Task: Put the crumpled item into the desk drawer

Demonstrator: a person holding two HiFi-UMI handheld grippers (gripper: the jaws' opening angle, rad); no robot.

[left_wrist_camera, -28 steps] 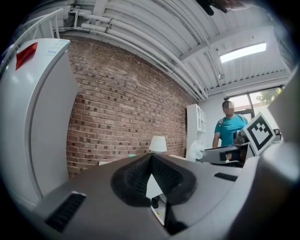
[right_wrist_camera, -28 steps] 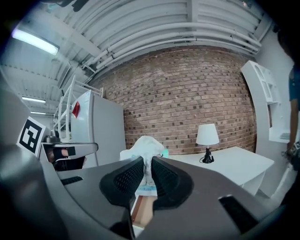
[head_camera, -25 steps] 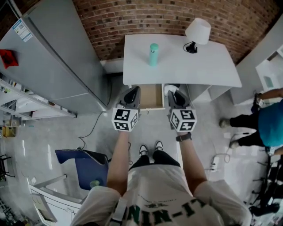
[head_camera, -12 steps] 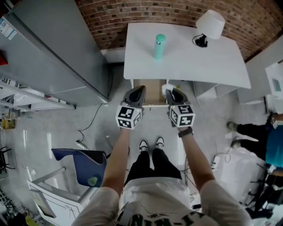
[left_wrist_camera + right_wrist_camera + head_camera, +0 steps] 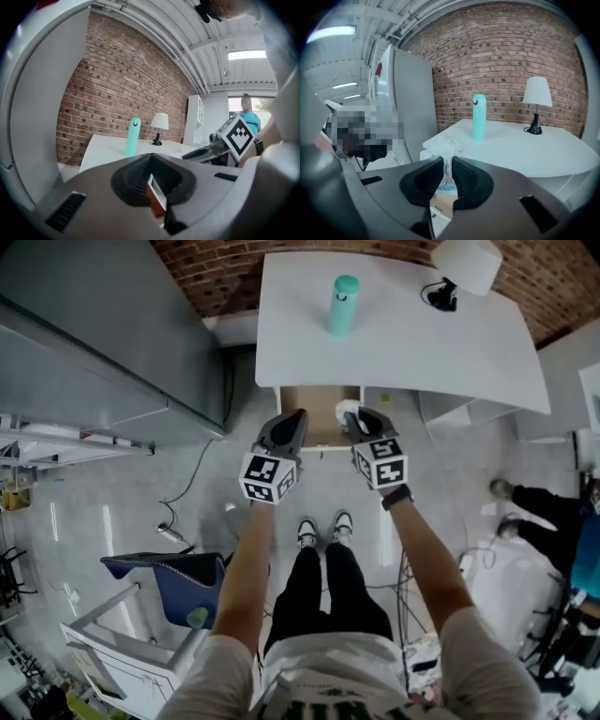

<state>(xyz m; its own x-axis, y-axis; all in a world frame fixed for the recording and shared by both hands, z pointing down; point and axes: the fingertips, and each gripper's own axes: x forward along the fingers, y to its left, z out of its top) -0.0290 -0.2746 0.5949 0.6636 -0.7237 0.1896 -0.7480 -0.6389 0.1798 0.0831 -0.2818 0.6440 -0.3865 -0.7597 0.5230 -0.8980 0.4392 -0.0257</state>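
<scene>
The white desk (image 5: 450, 343) has its drawer (image 5: 314, 401) pulled out, with the wooden inside showing. My right gripper (image 5: 355, 416) is shut on the crumpled white item (image 5: 347, 410) and holds it over the drawer's right front corner. In the right gripper view the crumpled item (image 5: 446, 149) sticks up out of the right gripper (image 5: 447, 163), and the drawer (image 5: 440, 200) shows below. My left gripper (image 5: 292, 420) is shut and empty, over the drawer's left front corner. Through the left gripper (image 5: 151, 160) a bit of the drawer's front (image 5: 156, 197) shows.
A teal bottle (image 5: 342, 304) and a white lamp (image 5: 466, 262) stand on the desk. A grey fridge (image 5: 103, 324) is at the left, a blue chair (image 5: 178, 579) near my left leg. Another person (image 5: 567, 526) stands at the right. Cables lie on the floor.
Both grippers have come down and forward to the drawer's front edge. The right one still holds the crumpled item. The desk has slid up in the head view.
</scene>
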